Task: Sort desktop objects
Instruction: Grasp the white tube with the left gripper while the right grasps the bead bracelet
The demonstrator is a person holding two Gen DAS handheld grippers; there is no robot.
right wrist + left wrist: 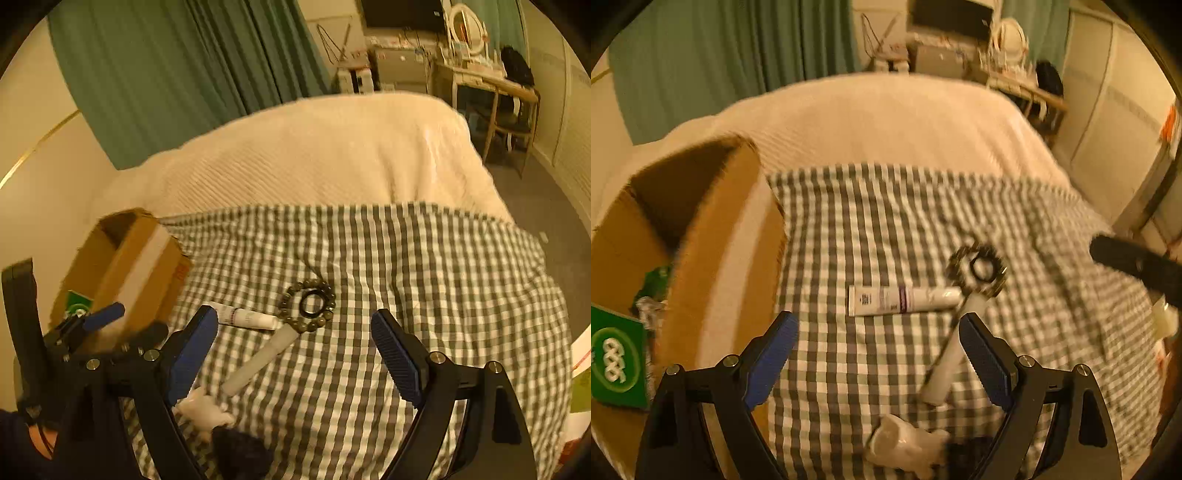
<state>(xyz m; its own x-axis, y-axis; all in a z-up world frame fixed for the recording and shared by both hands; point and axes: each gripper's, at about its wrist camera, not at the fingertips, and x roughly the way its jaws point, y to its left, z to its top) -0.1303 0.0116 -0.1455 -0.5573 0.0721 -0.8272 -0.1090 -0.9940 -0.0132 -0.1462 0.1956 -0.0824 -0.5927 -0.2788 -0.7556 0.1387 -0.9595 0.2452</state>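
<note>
On the checked cloth (pixel 886 229) lie a white tube (pixel 903 300), a white stick-shaped handle (pixel 951 354), a bead bracelet (pixel 977 271) with a black ring inside it, and a small white figure (pixel 905 443) near the front. My left gripper (pixel 877 350) is open and empty above the cloth, the handle just inside its right finger. My right gripper (pixel 293 350) is open and empty over the cloth; in its view I see the bracelet (pixel 308 304), the tube (pixel 245 317), the handle (pixel 264 360) and the left gripper (pixel 103 317) by the box.
An open cardboard box (pixel 701 236) stands at the left on the bed, holding a green packet (pixel 617 354) and other items; it also shows in the right wrist view (pixel 136 266). A dark fuzzy object (pixel 240 454) lies at the front. A cream blanket (pixel 325 147) covers the bed beyond.
</note>
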